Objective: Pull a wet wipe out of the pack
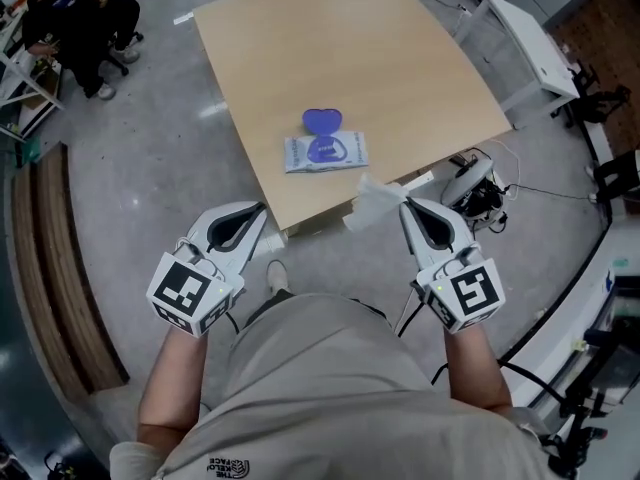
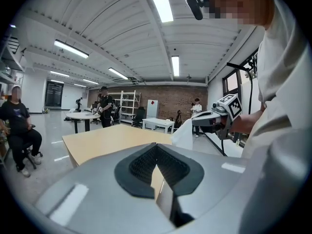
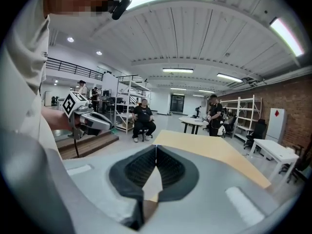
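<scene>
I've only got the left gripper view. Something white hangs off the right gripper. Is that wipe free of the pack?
Observer: Yes. In the head view the wet wipe hangs from the right gripper over the table's near edge, apart from the pack.
Operator: Pack lid?
Observer: Its purple lid is flipped open.
Operator: Right jaws?
Observer: The right gripper view shows them shut on the wet wipe.

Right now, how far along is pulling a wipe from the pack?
Done, it seems: the wet wipe hangs free of the pack, pinched in the right hand-held gripper. In hand: only that wipe; the left hand-held gripper is shut, empty. Left: perhaps closing the pack's purple lid, which stands open.
</scene>
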The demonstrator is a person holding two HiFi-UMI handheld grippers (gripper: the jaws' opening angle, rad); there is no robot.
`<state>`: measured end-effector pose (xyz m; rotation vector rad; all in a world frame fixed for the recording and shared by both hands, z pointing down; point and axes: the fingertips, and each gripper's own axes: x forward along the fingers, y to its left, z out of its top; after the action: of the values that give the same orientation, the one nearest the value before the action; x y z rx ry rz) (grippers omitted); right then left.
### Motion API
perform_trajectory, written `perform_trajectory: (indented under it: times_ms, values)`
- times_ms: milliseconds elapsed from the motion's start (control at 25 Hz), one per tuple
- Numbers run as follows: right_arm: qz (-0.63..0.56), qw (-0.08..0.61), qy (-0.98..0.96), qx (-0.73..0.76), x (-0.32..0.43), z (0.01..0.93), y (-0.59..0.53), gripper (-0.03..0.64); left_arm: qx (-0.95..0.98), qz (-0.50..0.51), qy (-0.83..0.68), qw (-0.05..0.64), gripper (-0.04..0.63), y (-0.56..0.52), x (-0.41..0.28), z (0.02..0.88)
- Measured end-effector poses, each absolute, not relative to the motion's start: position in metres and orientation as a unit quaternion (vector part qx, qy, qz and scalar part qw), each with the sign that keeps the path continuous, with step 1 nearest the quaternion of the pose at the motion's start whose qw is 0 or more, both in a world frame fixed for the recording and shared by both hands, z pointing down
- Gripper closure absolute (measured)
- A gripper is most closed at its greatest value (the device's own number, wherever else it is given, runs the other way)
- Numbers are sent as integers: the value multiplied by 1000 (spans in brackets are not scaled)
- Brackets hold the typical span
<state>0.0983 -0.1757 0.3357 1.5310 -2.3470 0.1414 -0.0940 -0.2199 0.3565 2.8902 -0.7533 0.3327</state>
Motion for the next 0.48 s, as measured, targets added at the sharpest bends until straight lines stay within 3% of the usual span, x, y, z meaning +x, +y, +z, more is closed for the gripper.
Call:
perform_trajectory:
  times_ms: [480]
  values:
    - [40, 135, -858, 493, 166, 333, -64, 614, 945, 115, -300, 59, 591, -97, -18, 333]
